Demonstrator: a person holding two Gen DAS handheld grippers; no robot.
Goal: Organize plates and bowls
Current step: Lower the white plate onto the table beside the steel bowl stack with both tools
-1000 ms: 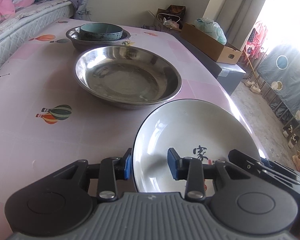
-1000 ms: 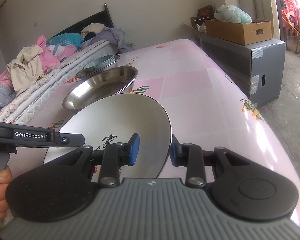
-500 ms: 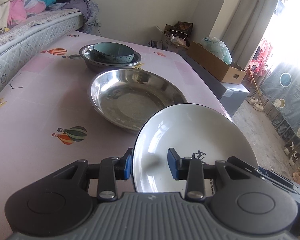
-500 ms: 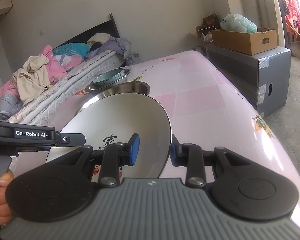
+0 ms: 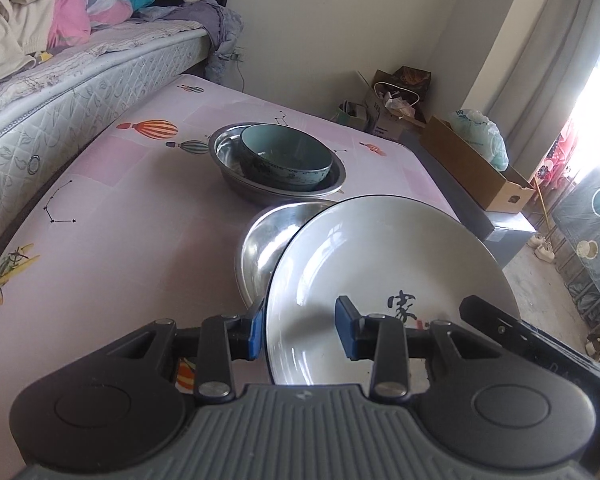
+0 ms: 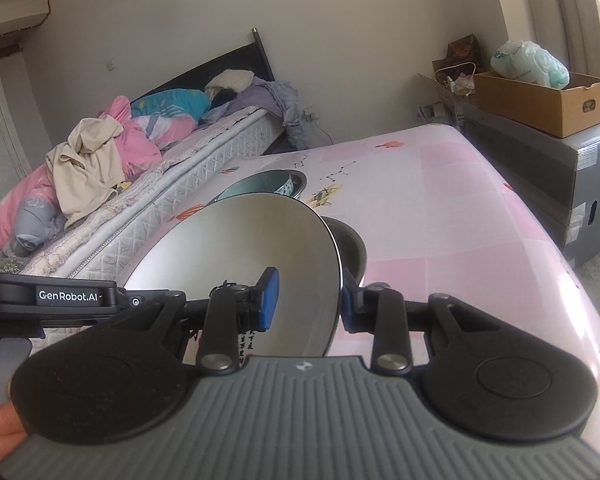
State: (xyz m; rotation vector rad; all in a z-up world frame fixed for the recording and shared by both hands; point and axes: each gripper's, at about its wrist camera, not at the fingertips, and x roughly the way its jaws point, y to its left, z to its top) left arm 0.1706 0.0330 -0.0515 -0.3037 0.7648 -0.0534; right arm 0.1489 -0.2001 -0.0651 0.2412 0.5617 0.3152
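While both grippers pinch it by opposite rims, the round white ceramic plate with a black rim and black calligraphy (image 5: 380, 276) hangs tilted above the pink balloon-print tabletop (image 5: 112, 240). Left gripper (image 5: 300, 330) and right gripper (image 6: 308, 300) each clamp narrow on its edge. Just behind sits a shallow stainless steel dish (image 5: 268, 244), then a teal ceramic bowl (image 5: 288, 158) nested inside a steel basin (image 5: 228, 152), toward the tabletop's far edge.

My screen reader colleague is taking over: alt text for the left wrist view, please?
The left gripper grips the rim of a white plate, held over a steel basin on the pink table. Behind sits a teal bowl inside another steel basin.
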